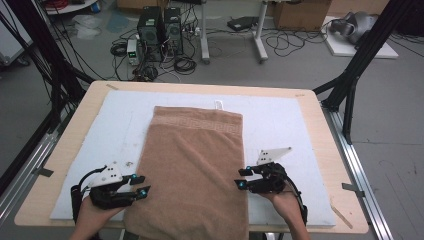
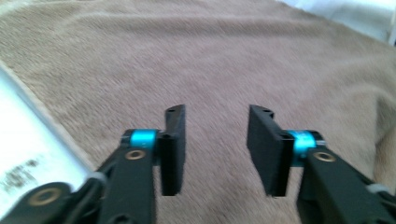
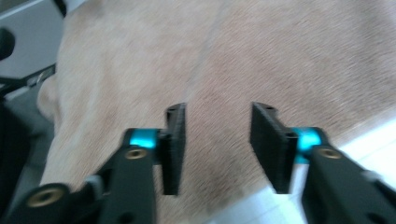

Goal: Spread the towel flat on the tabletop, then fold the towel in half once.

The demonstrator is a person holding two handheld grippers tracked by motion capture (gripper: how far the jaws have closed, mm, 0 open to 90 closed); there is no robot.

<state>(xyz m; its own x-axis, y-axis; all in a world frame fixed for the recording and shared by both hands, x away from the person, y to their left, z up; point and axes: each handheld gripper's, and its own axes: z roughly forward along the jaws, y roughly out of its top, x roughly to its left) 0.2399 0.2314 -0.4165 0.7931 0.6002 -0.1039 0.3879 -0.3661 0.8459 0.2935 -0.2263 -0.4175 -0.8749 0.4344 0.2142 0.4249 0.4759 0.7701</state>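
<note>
Left gripper (image 1: 141, 185): jaws spread, nothing between them, tips at the left edge of the towel (image 1: 192, 170). In the left gripper view the jaws [no grip] stand apart over brown pile, with the white mat (image 2: 28, 154) showing at lower left. Right gripper (image 1: 242, 178): also spread and empty, tips at the towel's right edge; in the right gripper view the gap between its jaws sits over towel, with mat at lower right. The hands come in from the bottom, one per side, roughly level with each other.

The towel lies flat and lengthwise down the middle of the mat, patterned band at the far end, white tag (image 1: 218, 104) poking out beyond it. Near end hangs over the table (image 1: 65, 145) edge toward the person. A faint line runs along the pile in the right gripper view, maybe a crease or seam; can't tell.

Step, as judged: between grasps in a fold, both side edges free, grippers poised beside them. Next move likely needs each gripper lowered onto its edge, pinching the cloth without snagging the mat, both sides matched so the fold stays square. Risk: uneven lift skews the towel.
</note>
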